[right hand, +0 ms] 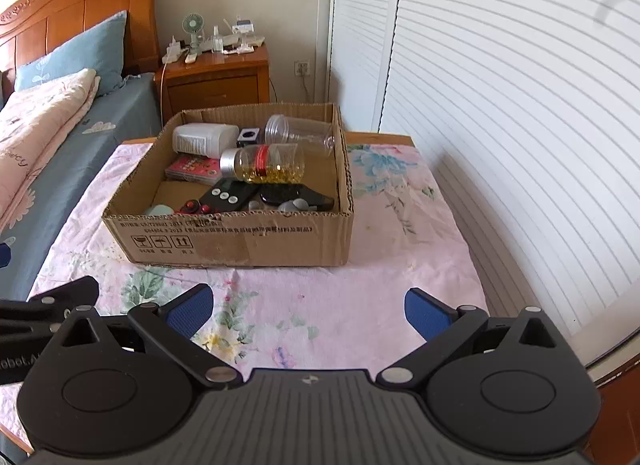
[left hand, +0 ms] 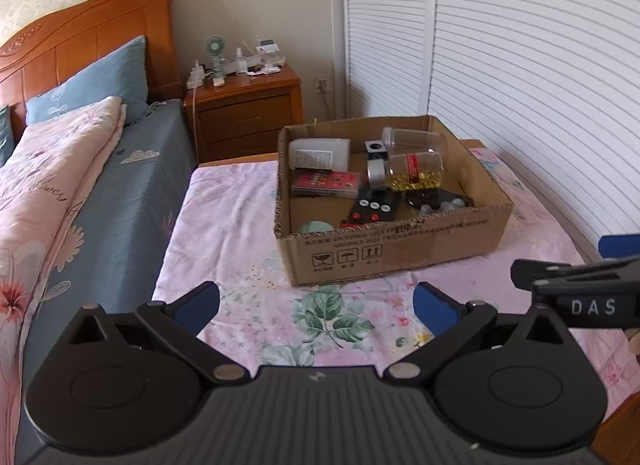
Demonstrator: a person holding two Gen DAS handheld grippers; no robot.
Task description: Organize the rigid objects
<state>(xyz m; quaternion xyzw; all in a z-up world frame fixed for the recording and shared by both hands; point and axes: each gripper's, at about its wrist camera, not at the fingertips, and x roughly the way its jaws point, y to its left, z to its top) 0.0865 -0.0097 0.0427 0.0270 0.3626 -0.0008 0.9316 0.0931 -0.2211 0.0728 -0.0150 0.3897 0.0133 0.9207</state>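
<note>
Ahead of both claws, at about twelve o'clock, the box (left hand: pixel 400 237) sat on the floral cloth (left hand: pixel 240 225) over the tabletop, with a bare strip of cloth between its near wall and the fingertips. The left claw (left hand: pixel 316 305) hung wide open and empty, its blue pads spread well apart; from it the box lay a little toward one o'clock. The right claw (right hand: pixel 308 309) was likewise wide open and empty, and from it the box lay toward eleven o'clock, so the two stood roughly level in reach, the box between their lines of sight. All the rigid things seen were already inside: a white bottle (right hand: pixel 204 139) on its side at the far left, a clear cup (right hand: pixel 300 131) lying along the far wall, and a jar (right hand: pixel 264 163) with a silver cap and yellow contents lying on its side, its long axis running nine to three o'clock across the box. Below it lay a black remote (right hand: pixel 228 197) and a red case (right hand: pixel 192 167). My judgement: the jar lay right of centre, so the right claw had the shorter path, and would have to close across the jar's width from front and back.
</note>
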